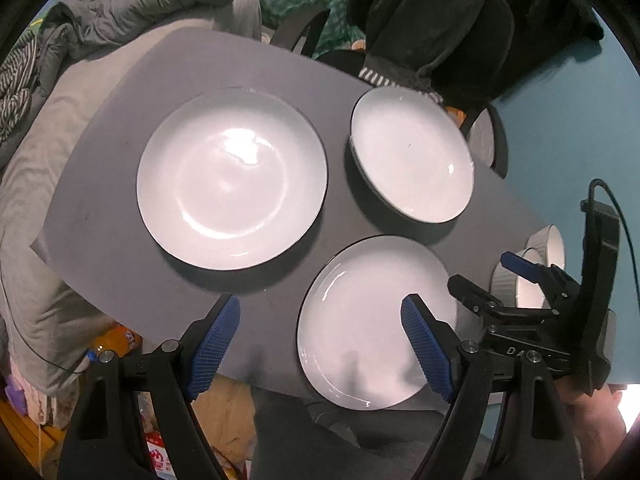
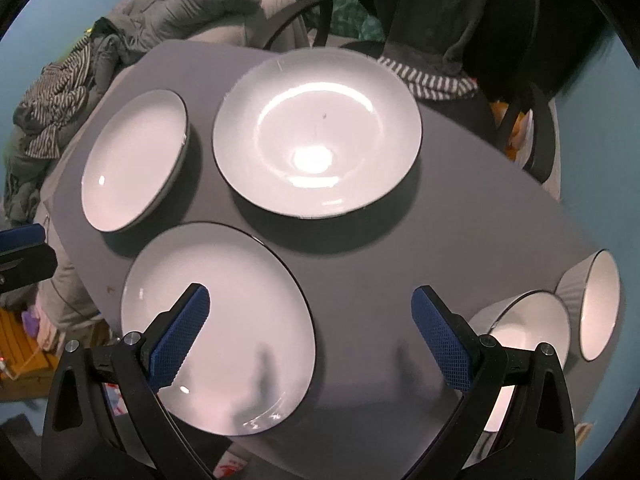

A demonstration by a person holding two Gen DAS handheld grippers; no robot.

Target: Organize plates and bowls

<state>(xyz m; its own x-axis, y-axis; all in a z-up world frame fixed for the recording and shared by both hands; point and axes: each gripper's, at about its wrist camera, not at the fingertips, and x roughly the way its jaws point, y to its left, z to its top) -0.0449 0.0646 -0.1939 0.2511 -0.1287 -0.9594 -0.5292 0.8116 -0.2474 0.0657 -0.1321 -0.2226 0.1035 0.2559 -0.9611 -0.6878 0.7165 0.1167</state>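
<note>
On the grey table, clothes-draped chairs behind.

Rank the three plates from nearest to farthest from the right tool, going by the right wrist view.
From the right tool:
1. Near plate, under its left finger.
2. Large middle plate, straight ahead.
3. Left plate, far left by the table edge.
</note>
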